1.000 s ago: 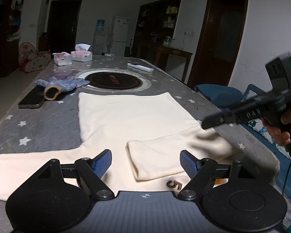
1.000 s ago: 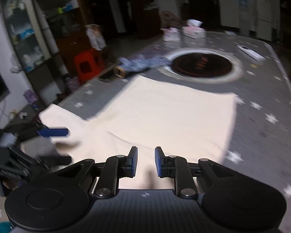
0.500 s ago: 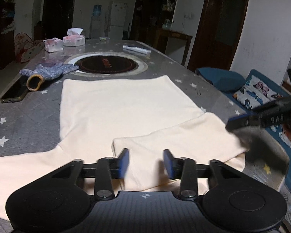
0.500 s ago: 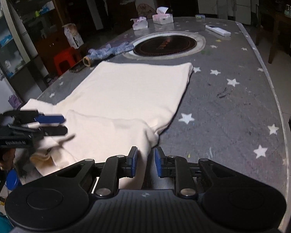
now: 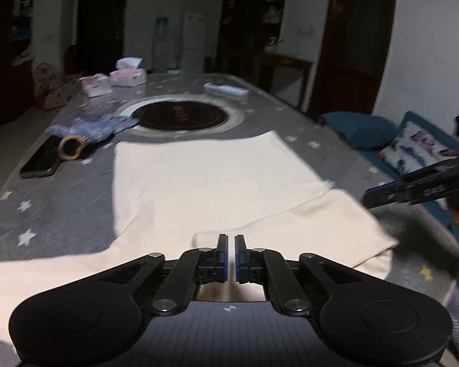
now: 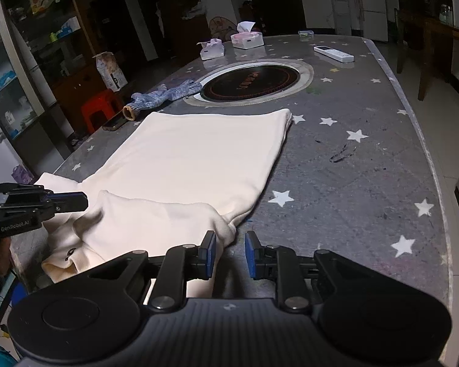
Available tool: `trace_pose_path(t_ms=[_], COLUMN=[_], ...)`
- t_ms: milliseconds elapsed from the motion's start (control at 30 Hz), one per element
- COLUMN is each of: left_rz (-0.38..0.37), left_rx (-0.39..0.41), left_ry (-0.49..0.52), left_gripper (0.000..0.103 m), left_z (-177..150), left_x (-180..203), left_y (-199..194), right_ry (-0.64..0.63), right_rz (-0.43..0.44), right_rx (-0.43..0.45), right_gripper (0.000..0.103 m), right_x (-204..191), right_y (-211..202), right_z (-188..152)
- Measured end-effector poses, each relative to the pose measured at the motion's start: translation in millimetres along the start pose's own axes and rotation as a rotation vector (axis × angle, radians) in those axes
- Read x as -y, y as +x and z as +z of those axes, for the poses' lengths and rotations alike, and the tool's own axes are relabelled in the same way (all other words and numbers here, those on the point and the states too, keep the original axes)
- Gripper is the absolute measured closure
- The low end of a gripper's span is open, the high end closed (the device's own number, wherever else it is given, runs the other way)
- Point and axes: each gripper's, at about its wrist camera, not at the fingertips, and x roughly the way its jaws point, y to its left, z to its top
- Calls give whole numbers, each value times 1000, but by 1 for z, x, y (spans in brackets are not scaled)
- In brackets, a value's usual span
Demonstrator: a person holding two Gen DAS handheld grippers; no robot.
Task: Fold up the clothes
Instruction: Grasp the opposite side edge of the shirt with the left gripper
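left gripper (image 5: 231, 255) fingers together, over the folded sleeve's edge; can't tell if cloth is pinched | right gripper (image 6: 228, 252) fingers a little apart, nothing between | cream top (image 6: 199, 165) flat on starry table (image 6: 352, 183), long way running toward the round burner (image 6: 249, 84)

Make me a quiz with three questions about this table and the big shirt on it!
1. Where is the phone?
A) beside the blue glove
B) on the shirt
C) inside the round cooktop

2. How many tissue boxes are on the table?
A) two
B) five
C) none

3. How is the cream shirt lying?
A) rolled into a ball
B) spread flat, one sleeve folded over
C) hanging on a chair

Answers: 1 A, it lies next to the blue glove. 2 A, two tissue boxes stand at the far end. 3 B, the body lies flat with a sleeve across.
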Motion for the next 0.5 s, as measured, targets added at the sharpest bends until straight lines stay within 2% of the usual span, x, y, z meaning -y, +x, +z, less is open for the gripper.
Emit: trace_pose_path(t_ms=[33,67,133,200,267,300,367,400,433,500], left_rz=[11,23,49,47,30,28,38,40,42,41], left_rx=[-11,-22,-29,-41,-57,-68,-67,-62,-58,-34], left_ry=[-4,-7,-20,-27,-18,-12,-20,-29,-38,-57], left_gripper=[82,64,56,56,59,65,85,91,95,97], left_z=[-2,-3,-6,-8,-10,-11,-11,-11,-10,-5], left_x=[0,-1,-1,-1,1,3,2,1,-1,-2], left_y=[2,4,6,8,11,14,15,15,14,7], right_ry=[-3,-6,-17,-38,-59,-70,-84,-84,-85,-90], right_rz=[1,2,3,-5,-12,-15,-22,-23,-24,-29], right_rx=[1,1,2,1,1,1,-1,-1,-2,0], right_gripper=[82,82,81,78,77,77,76,75,72,70], right_x=[-1,-1,-3,-7,-10,-12,-13,-13,-13,-13], right_y=[0,0,0,-1,-3,-3,-5,-7,-8,-10], right_z=[0,-1,-2,-5,-7,-8,-12,-13,-15,-18])
